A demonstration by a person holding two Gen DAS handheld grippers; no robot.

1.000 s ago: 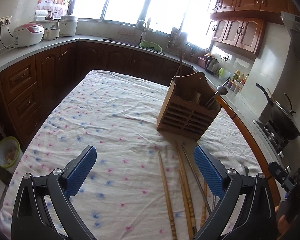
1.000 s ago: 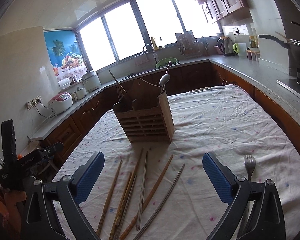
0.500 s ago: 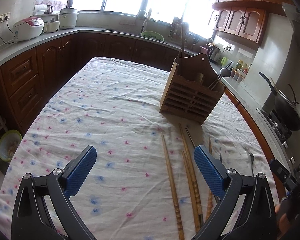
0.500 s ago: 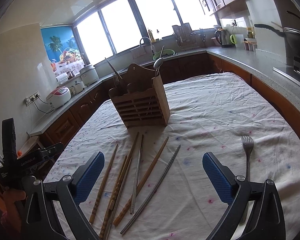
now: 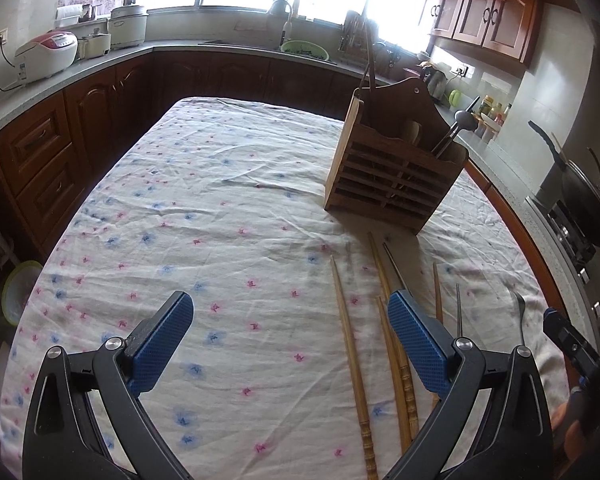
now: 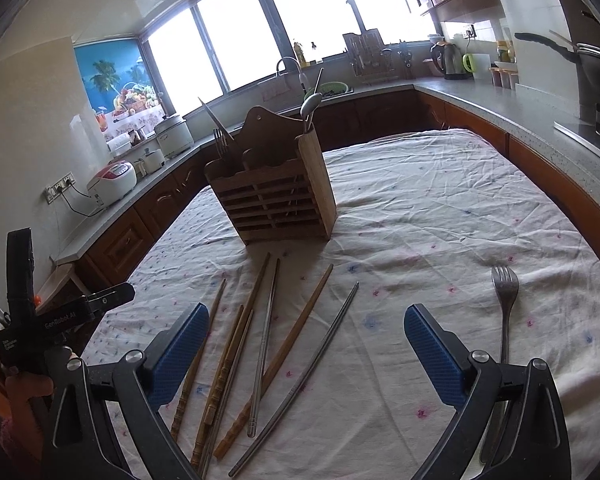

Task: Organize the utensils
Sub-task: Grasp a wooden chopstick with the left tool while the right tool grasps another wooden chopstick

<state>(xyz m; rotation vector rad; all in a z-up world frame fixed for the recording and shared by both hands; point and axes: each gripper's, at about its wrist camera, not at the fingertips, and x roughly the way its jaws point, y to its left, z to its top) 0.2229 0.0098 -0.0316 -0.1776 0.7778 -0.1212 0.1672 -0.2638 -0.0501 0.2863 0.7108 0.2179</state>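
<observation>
Chopsticks (image 6: 236, 344), wooden and metal, are lying loose on the floral tablecloth (image 5: 204, 216) just in front of the wooden utensil holder (image 6: 274, 196), fanned toward it. A fork (image 6: 505, 300) is lying apart, to the right of the holder's front. Inside the holder a spoon (image 6: 311, 102) and another fork (image 6: 221, 142) are standing upright. The left gripper (image 5: 286, 340) is hovering wide apart, holding nothing; the right gripper (image 6: 306, 344) is likewise gaping empty above the chopsticks.

Right tool (image 6: 305, 330) agape over chopsticks (image 6: 260, 320); fork (image 6: 505, 304) right; holder (image 6: 272, 200) beyond.
</observation>
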